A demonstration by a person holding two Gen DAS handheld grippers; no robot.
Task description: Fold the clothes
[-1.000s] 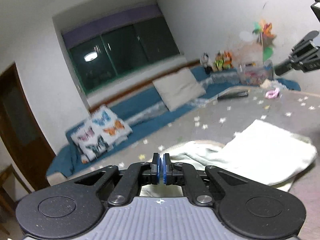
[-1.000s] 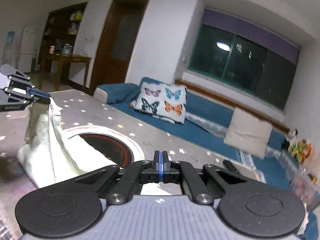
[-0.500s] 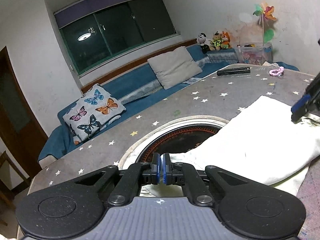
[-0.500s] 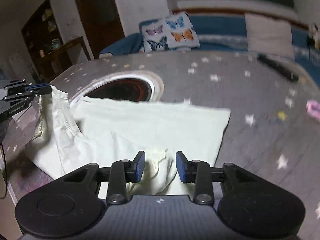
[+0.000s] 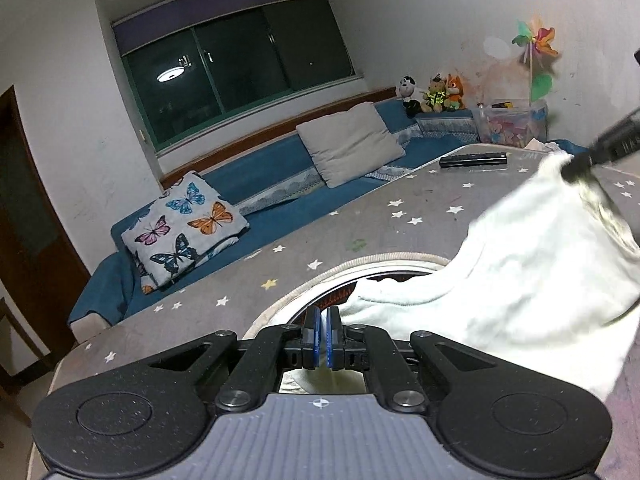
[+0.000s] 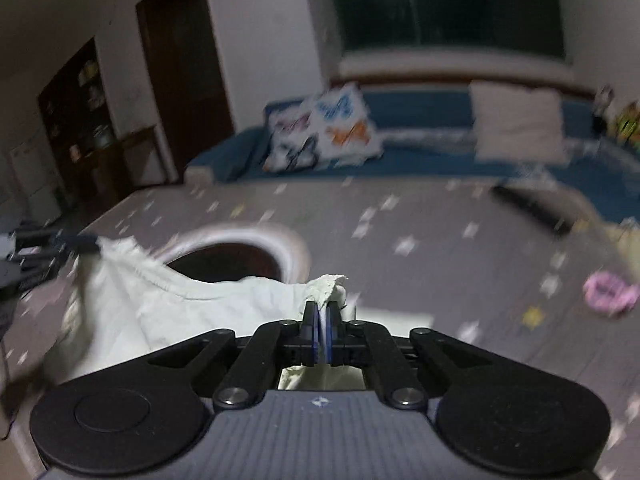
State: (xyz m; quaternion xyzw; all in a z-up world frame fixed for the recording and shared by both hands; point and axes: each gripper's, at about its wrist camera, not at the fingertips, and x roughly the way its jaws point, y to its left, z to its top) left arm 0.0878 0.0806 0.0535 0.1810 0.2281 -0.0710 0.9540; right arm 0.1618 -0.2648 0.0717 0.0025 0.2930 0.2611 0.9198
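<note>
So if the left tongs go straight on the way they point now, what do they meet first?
Probably the dark round opening in the star-patterned table cover, just ahead of the left tongs; the pale garment lies slightly to the right. Depth is unclear.

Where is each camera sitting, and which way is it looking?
Left wrist: sits on the left gripper, looking over the starry table toward the window; its shut fingers pinch the white cloth, with the right gripper at far right.
Right wrist: sits on the right gripper, facing the sofa and door; blurred; shut on the cloth.
Shared: cloth, table, butterfly pillow, remote.
</note>
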